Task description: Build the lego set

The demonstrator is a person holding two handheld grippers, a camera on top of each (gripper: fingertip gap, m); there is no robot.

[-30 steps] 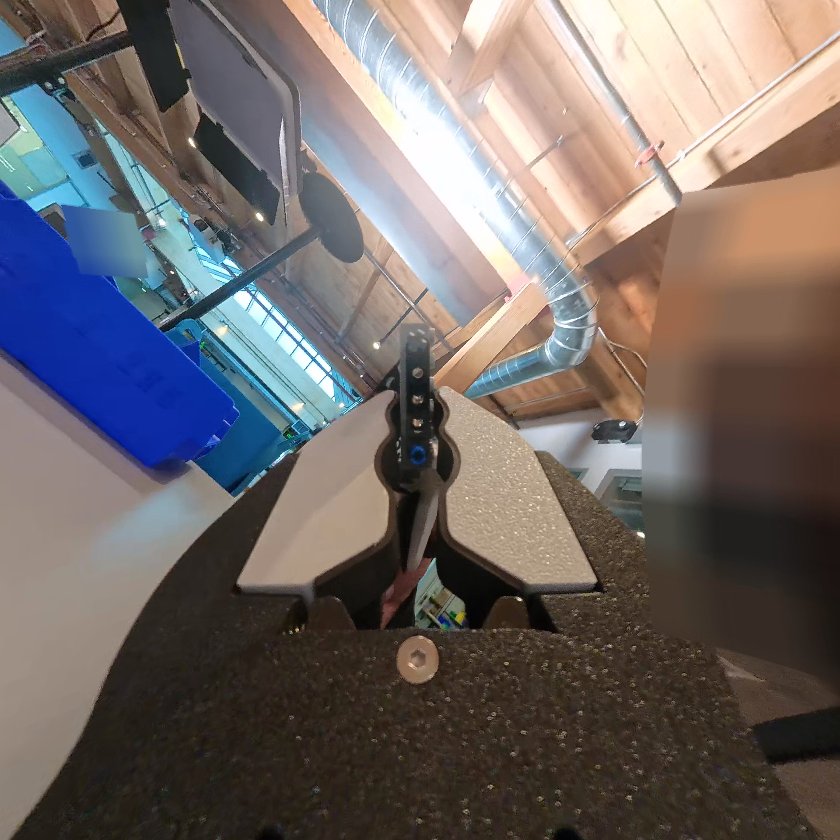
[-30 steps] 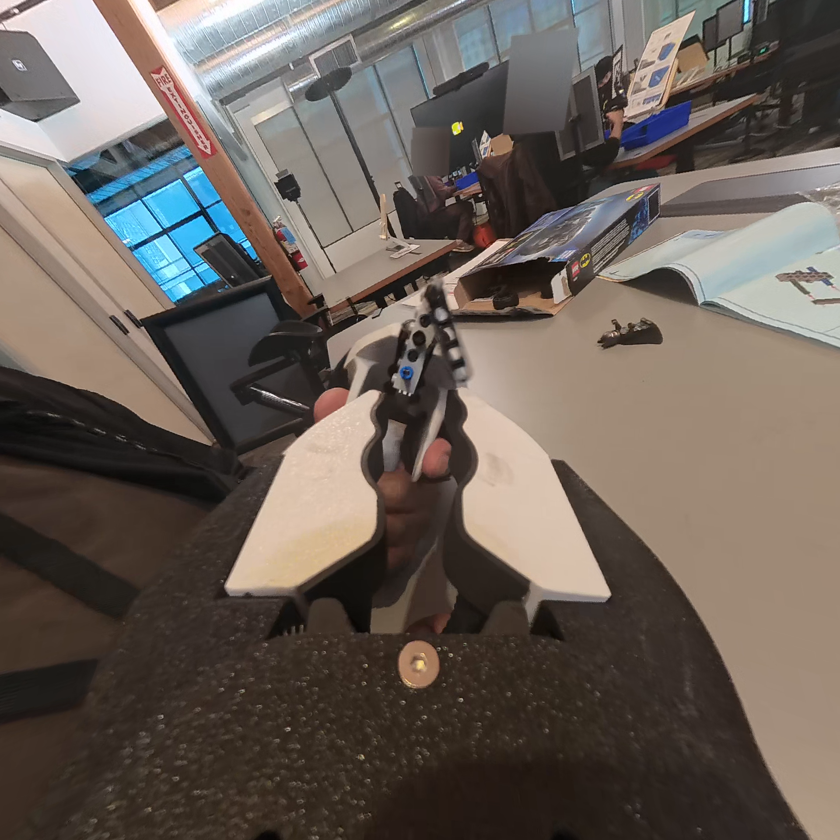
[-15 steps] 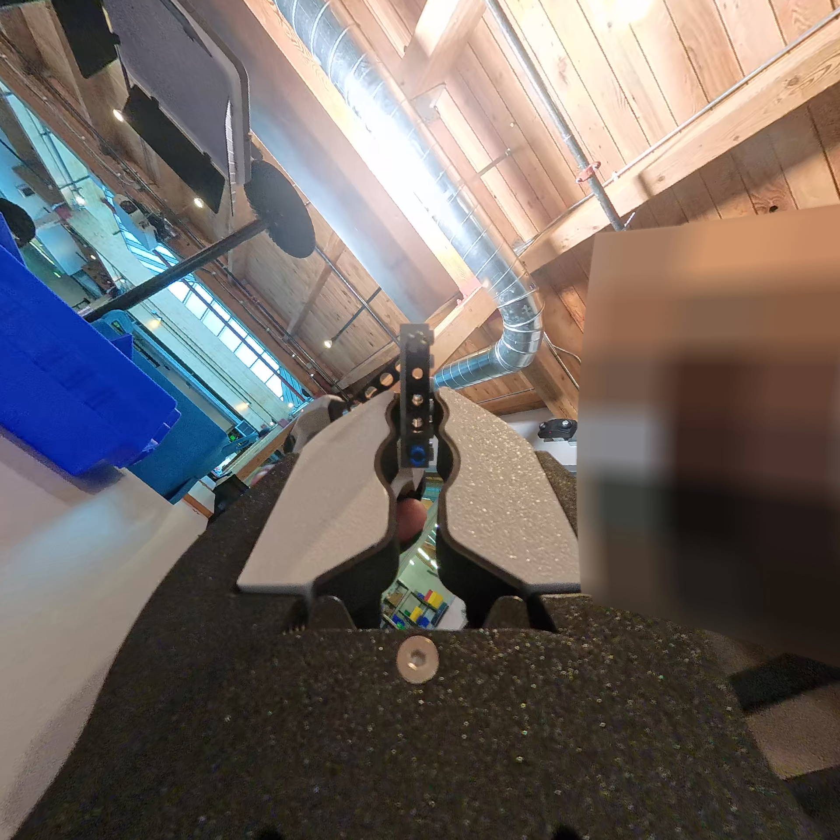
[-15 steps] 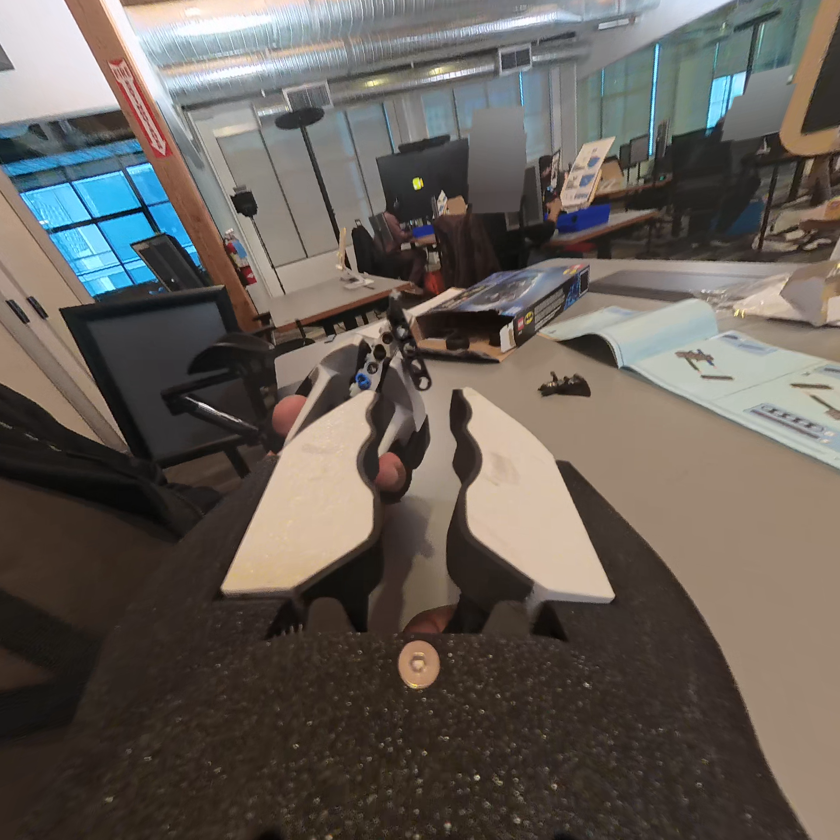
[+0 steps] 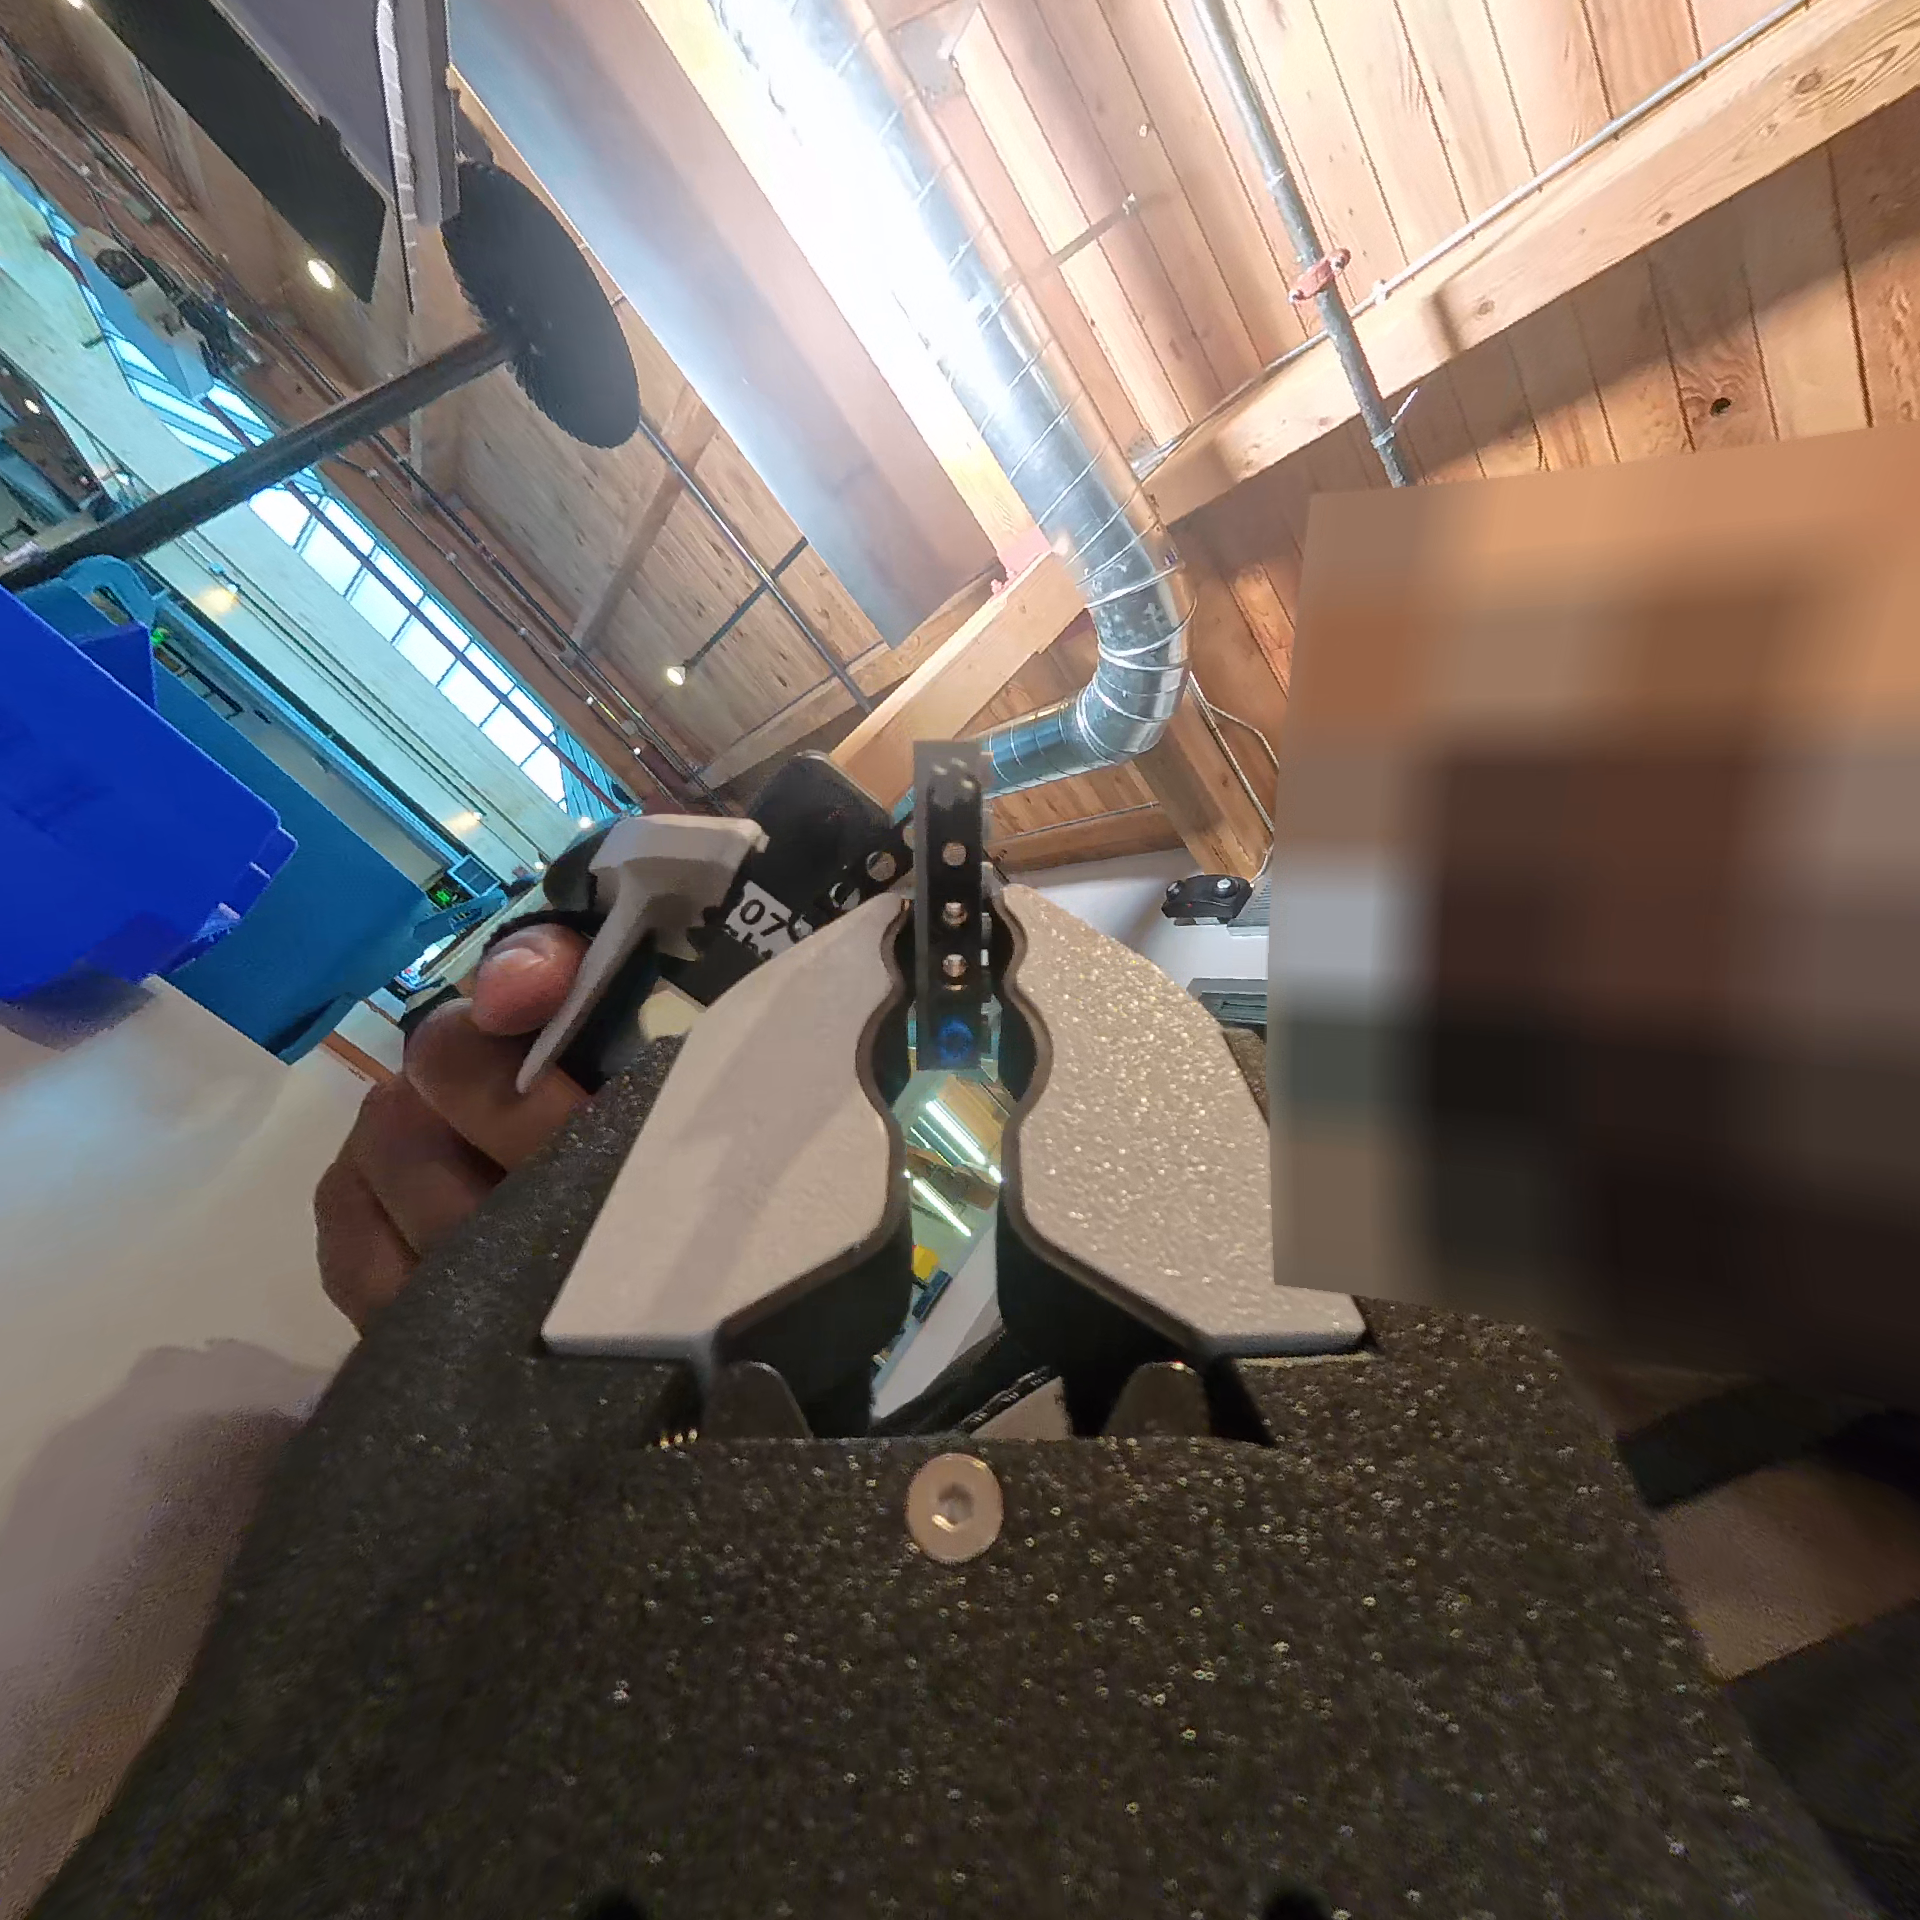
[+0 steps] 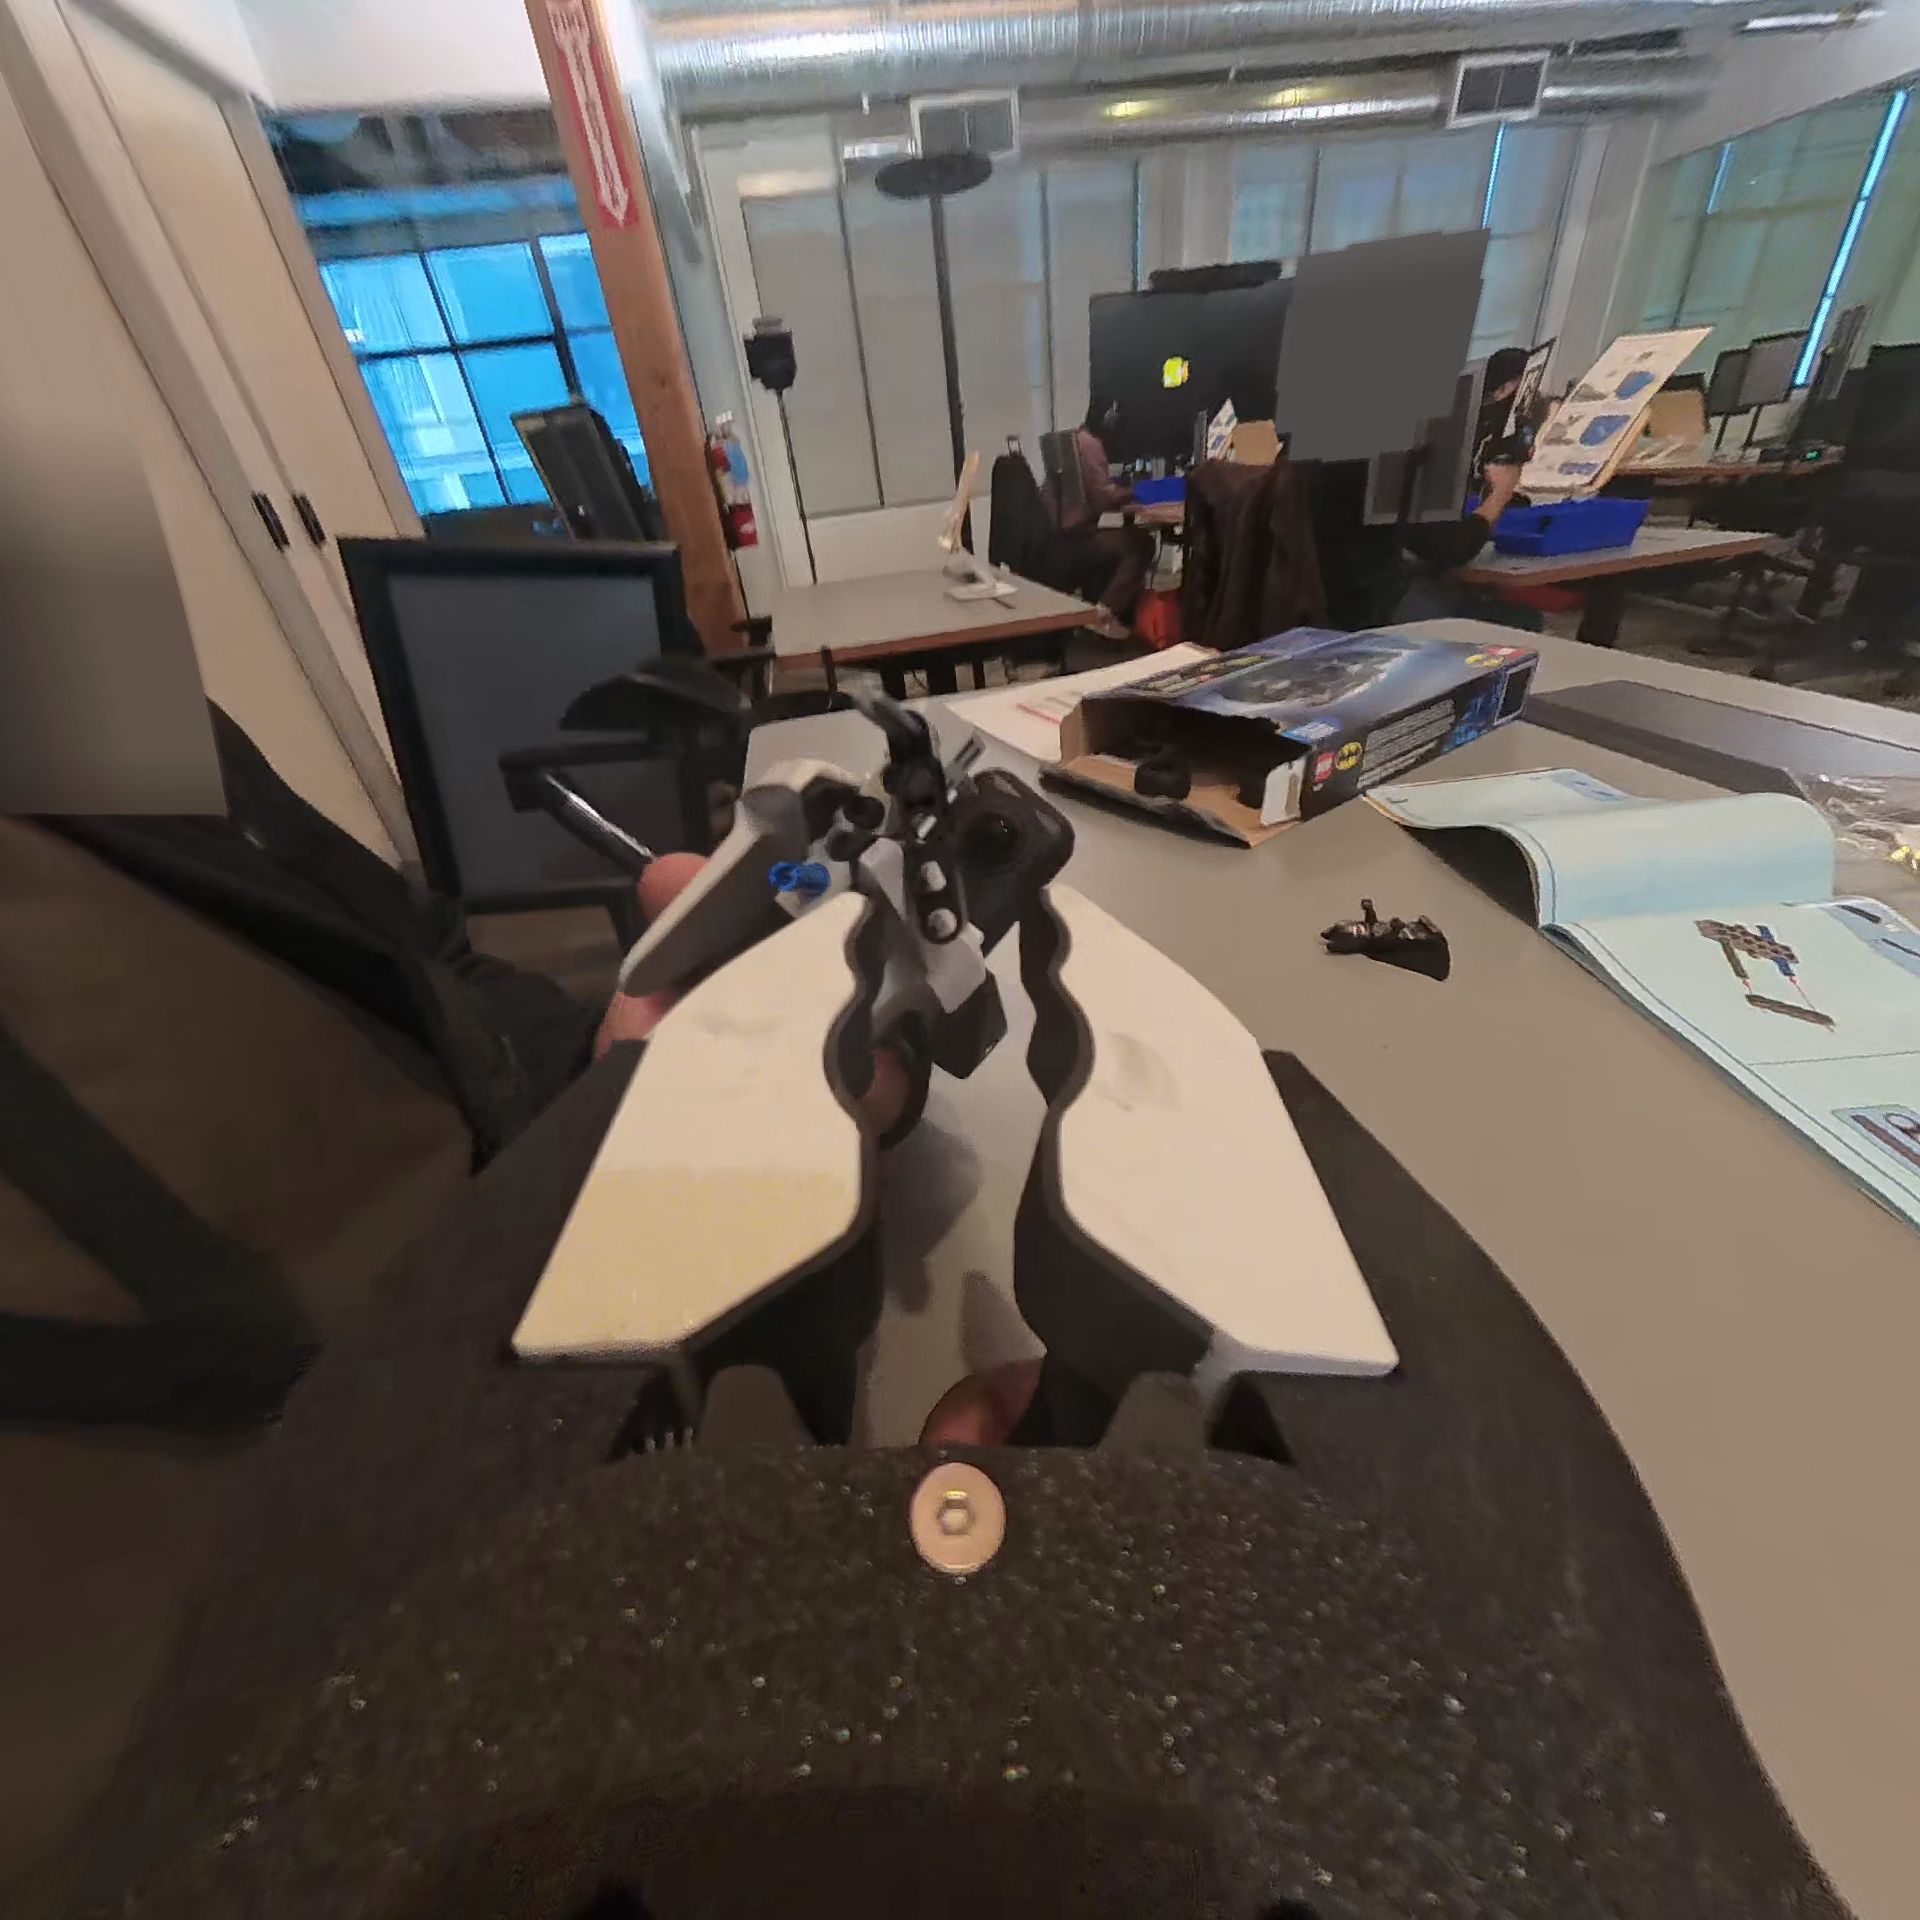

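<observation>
At the left gripper fingertips: clamps a black holed beam between the narrow waist of the pads. Presses both pads on its flat sides, with the beam upright and sticking out well past the tips. Shows a blue pin in the beam's lowest hole, down in the hollow between the fingers. Connects behind the beam to more black and grey brick pieces, which read in the right wrist view as one small brick assembly with the beam in it, all carried in the air above the grey table.

Just left of the beam in the left wrist view: right gripper with a hand wrapped on it, pointed toward the beam. Jaws apart, pinching nothing. Frames the beam end of the assembly between the spread tips in its own view, close against the left finger with a clear gap to the right finger. Cannot tell whether that left finger touches it.

Right of the beam, well apart on the table: one small loose dark part. Farther right of the beam: open instruction booklet. Beyond the beam: opened blue cardboard box lying on its side, more dark parts inside its mouth. Far left of the beam in the left wrist view: blue bin.
</observation>
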